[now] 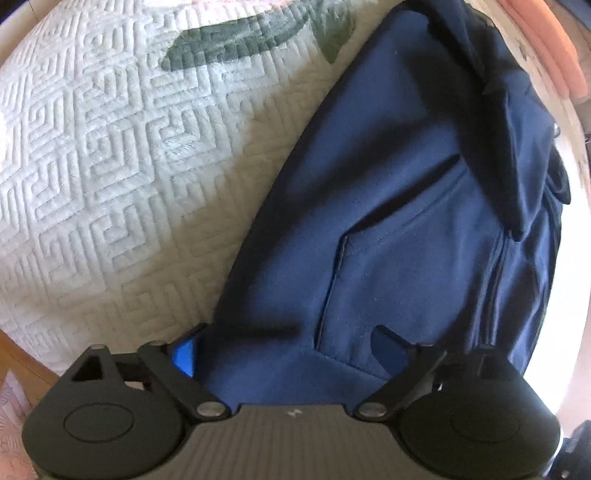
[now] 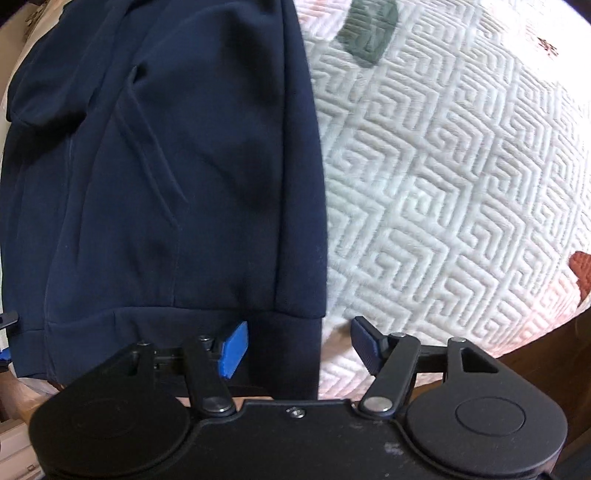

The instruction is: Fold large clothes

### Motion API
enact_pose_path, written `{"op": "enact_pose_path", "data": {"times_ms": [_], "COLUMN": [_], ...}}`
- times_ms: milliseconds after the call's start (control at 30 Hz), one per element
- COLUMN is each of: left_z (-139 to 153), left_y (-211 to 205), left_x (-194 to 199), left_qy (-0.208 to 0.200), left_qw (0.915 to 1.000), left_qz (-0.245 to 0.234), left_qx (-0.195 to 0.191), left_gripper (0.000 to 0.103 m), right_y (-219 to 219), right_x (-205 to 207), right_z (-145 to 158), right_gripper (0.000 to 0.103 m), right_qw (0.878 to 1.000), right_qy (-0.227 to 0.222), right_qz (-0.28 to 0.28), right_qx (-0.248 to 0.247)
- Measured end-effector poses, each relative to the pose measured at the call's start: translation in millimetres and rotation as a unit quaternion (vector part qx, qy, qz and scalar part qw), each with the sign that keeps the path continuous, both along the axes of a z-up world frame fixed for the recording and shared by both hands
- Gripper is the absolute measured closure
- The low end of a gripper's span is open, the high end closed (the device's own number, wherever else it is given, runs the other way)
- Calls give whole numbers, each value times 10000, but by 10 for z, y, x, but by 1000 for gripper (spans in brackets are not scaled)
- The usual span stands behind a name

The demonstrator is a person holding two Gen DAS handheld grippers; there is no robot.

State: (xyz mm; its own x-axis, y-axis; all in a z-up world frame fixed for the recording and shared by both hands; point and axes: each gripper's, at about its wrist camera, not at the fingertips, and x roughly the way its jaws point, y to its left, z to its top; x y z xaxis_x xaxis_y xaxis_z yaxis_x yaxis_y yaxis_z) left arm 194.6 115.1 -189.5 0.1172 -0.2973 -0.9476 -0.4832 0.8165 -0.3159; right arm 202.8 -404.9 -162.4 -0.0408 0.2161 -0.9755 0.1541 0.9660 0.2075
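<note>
A navy blue hooded sweatshirt [image 1: 388, 192] lies flat on a white quilted bedspread [image 1: 110, 155], its front pocket seam facing up. My left gripper [image 1: 286, 350] hangs over the garment's near edge, open, with cloth lying below the gap and neither blue pad pressing on it. In the right wrist view the same sweatshirt [image 2: 166, 166] fills the left half, with its ribbed hem toward me. My right gripper [image 2: 300, 347] stands open over the hem's right corner. Its left pad is above the cloth and its right pad is over the bedspread [image 2: 443, 184].
Dark green leaf prints [image 1: 236, 44] mark the quilt beyond the garment, one also in the right wrist view [image 2: 369, 33]. A pink-orange fabric [image 1: 543, 48] lies at the far right edge. Wooden floor [image 1: 22, 365] shows past the bed's near edge.
</note>
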Motion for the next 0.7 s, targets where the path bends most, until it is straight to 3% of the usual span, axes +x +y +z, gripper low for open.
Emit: {"op": "enact_pose_path", "data": {"times_ms": [67, 100, 133, 167, 200, 233, 333, 433, 533, 667, 700], "left_z": [13, 33, 40, 59, 118, 142, 309, 686, 1135, 1546, 1544], "left_y": [-138, -226, -328, -415, -434, -439, -297, -77, -6, -45, -99], "left_x": [16, 21, 37, 50, 25, 36, 82, 189, 517, 1319, 1597], "left_qy": [26, 62, 74, -29, -220, -312, -537, -1090, -1938, -2895, -3022], "left_qw": [9991, 9966, 9928, 9903, 9893, 9893, 9933, 9929, 9804, 9563, 9519], "left_qz": [-251, -481, -721, -888, -988, -1057, -844, -470, -338, -407, -461], "left_qx": [342, 669, 955, 1069, 1050, 953, 580, 77, -78, 36, 194], "left_gripper": [14, 26, 35, 42, 73, 89, 89, 89, 89, 86, 75], "right_y": [106, 140, 170, 165, 123, 64, -52, -123, -58, -36, -39], "right_x": [13, 18, 8, 13, 12, 49, 151, 432, 911, 1623, 1812], "right_z": [45, 68, 95, 127, 166, 218, 508, 908, 1337, 1573, 1573], "right_gripper": [65, 70, 85, 91, 94, 97, 97, 97, 97, 97, 97], "right_qw": [9998, 9997, 9996, 9997, 9998, 9998, 9987, 9941, 9839, 9575, 9512], "right_qy": [-54, -65, -96, -108, -128, -176, -455, -875, -1674, -2816, -3023], "right_qz": [203, 239, 252, 194, 84, -35, -175, -361, -259, -441, -569], "right_qx": [-8, -45, -105, -114, -91, -18, 146, 537, 573, 451, 262]}}
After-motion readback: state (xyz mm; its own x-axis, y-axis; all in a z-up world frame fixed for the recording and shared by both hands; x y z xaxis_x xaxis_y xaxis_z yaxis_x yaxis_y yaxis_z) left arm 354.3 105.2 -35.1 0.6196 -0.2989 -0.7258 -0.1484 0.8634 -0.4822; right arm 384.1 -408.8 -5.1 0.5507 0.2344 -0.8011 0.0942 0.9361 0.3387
